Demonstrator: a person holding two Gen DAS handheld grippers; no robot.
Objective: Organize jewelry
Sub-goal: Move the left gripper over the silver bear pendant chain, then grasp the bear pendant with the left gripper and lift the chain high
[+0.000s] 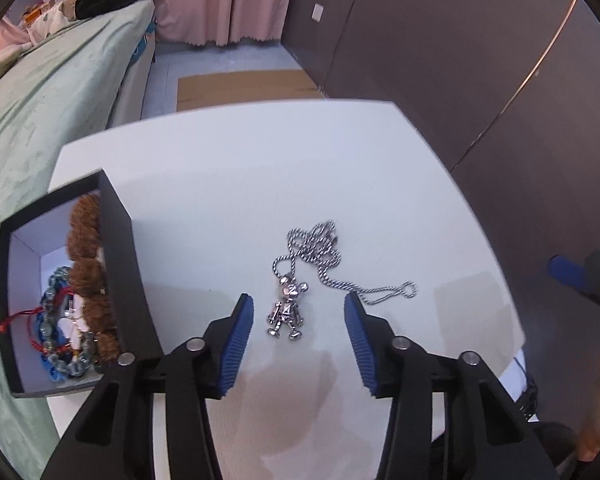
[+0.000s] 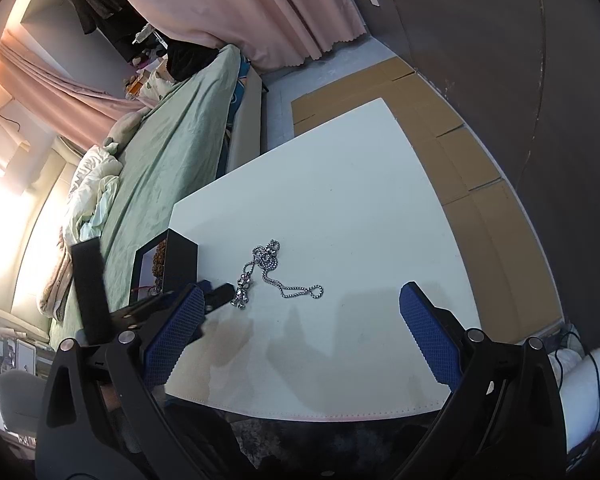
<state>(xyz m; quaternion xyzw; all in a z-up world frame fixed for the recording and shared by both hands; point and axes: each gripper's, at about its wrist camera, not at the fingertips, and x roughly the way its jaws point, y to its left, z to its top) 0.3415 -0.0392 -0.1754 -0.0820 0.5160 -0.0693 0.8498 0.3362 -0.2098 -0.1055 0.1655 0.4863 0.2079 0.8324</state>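
Only the left wrist view showed inside the black box [image 1: 116, 264]: brown fuzzy beads [image 1: 86, 240] lay along its right wall, with blue-green bead bracelets [image 1: 60, 320] and a red cord [image 1: 24, 316] heaped beside them. In the right wrist view the box [image 2: 178, 268] was seen from farther off, at the bench's [image 2: 340, 200] left edge beside the green bed [image 2: 172, 152], with its contents mostly hidden.

The silver necklace [image 1: 312, 264] lay loose on the white bench, chain bunched at 12 o'clock from its figure pendant [image 1: 286, 312].

The left gripper [image 1: 299, 300] hovered low, jaws spread either side of the pendant without touching it. The right gripper [image 2: 302, 294] hung back near the bench's near edge, jaws spread wide and empty; the necklace [image 2: 268, 272] lay at about 11 o'clock from it.
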